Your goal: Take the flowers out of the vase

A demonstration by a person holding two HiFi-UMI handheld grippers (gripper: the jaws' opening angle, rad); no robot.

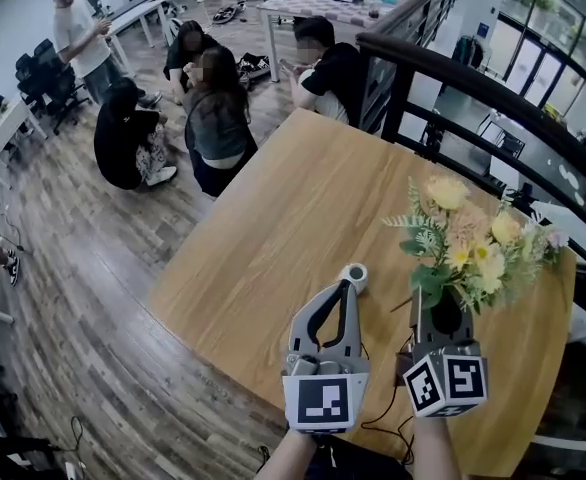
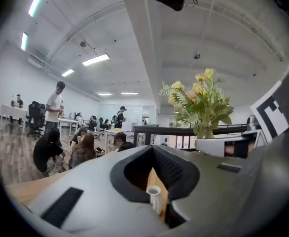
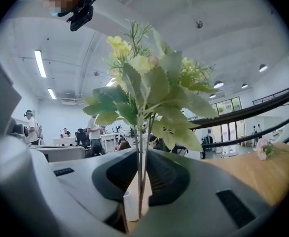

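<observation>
Office workers [image 1: 213,108] crouch and stand on the wood floor at left, beyond a round wooden table [image 1: 273,228]. Over the table's near side a person holds two handheld grippers, each topped by a marker cube.

The left gripper [image 1: 348,290] is clenched on a small white ribbed vase [image 1: 354,274], which sits at the very tips of its jaws. In the left gripper view the vase [image 2: 154,197] fills the narrow foot of the gap between the jaws, with the tabletop showing behind it. Whether its base touches the table cannot be told.

Just to the right, the right gripper [image 1: 443,308] grasps a bunch of artificial flowers [image 1: 468,248] by the stems. The yellow and peach blooms and green leaves rise upright above its jaws. In the right gripper view the thin stems [image 3: 141,181] are pinched between the jaws, and the flowers are out of the vase [image 3: 129,209], which shows low in the gap just left of the stems.

A single pink blossom [image 3: 264,149] lies on the table at far right. A black railing [image 1: 453,78] curves behind the table.
</observation>
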